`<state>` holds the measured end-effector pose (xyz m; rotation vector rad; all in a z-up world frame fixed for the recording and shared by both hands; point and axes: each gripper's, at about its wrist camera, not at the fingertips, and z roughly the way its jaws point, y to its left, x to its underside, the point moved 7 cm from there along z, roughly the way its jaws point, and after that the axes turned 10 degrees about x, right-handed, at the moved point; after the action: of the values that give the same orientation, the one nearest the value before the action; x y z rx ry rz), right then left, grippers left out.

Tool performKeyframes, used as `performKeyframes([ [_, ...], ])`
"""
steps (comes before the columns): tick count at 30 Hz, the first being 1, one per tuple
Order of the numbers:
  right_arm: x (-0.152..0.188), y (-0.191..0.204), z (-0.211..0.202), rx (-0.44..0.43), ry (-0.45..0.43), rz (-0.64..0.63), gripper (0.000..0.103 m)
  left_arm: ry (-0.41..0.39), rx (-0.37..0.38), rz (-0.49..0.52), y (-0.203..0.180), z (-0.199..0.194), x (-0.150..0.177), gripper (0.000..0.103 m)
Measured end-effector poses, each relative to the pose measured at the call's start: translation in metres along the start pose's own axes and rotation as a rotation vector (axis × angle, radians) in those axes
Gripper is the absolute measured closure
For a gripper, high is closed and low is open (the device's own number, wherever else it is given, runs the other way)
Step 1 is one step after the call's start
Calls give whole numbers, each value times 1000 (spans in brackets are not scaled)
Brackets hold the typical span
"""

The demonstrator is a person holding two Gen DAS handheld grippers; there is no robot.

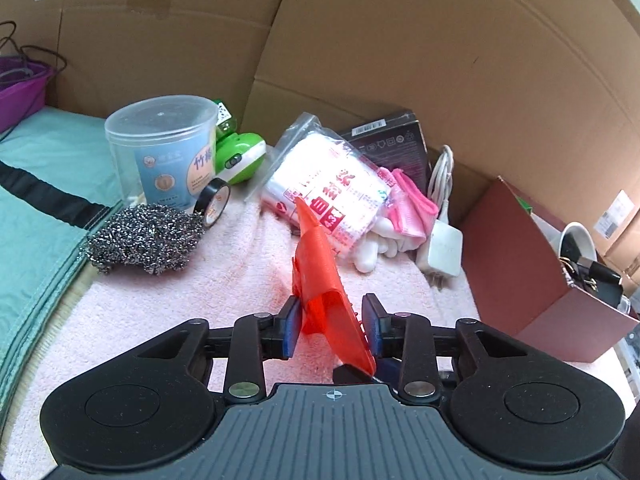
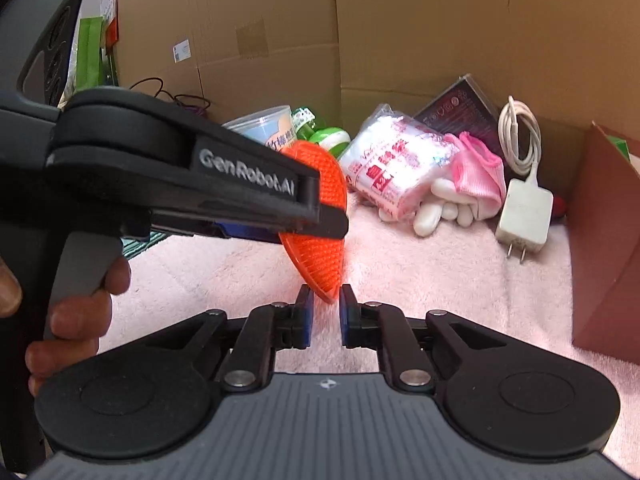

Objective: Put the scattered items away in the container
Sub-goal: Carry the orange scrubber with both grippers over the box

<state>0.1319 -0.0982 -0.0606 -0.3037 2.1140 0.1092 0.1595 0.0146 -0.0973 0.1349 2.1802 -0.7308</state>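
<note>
Orange brush (image 1: 320,264), a thin bristled pad, stood in our left gripper (image 1: 331,326) in the left wrist view: the jaws clamped its folded lower end, holding it above the pink towel (image 1: 192,300). It looked light and bendy (it had curled where pinched), so we judged a firm edge the best place to take hold. The red box (image 1: 532,280) waited to the right.

From the right wrist view, our right gripper (image 2: 325,314) had its narrowed jaws around the brush's bottom tip; whether they pressed it we could not tell.
</note>
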Motion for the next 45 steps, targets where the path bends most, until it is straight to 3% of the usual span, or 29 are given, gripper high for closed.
performKeyframes([
  [3, -4, 6, 7, 2, -26, -13, 75, 15, -2, 3, 1, 1, 0, 82],
  [5, -4, 9, 7, -29, -19, -22, 85, 21, 8, -1, -1, 1, 0, 85],
  [13, -13, -7, -27, -14, -70, -5, 90, -38, 63, 89, -64, -13, -12, 86],
  [21, -51, -74, -84, 70, -205, 78, 90, -107, 168, 217, -171, -6, -46, 86],
  [29, -62, -162, -103, 210, -233, 121, 90, -72, 281, 250, -244, 54, -47, 86],
  [37, -49, -211, -76, 222, -165, 194, 90, -20, 274, 214, -254, 107, -39, 86],
  [45, -55, -215, -49, 124, -147, 286, 89, -13, 201, 212, -245, 122, -50, 86],
])
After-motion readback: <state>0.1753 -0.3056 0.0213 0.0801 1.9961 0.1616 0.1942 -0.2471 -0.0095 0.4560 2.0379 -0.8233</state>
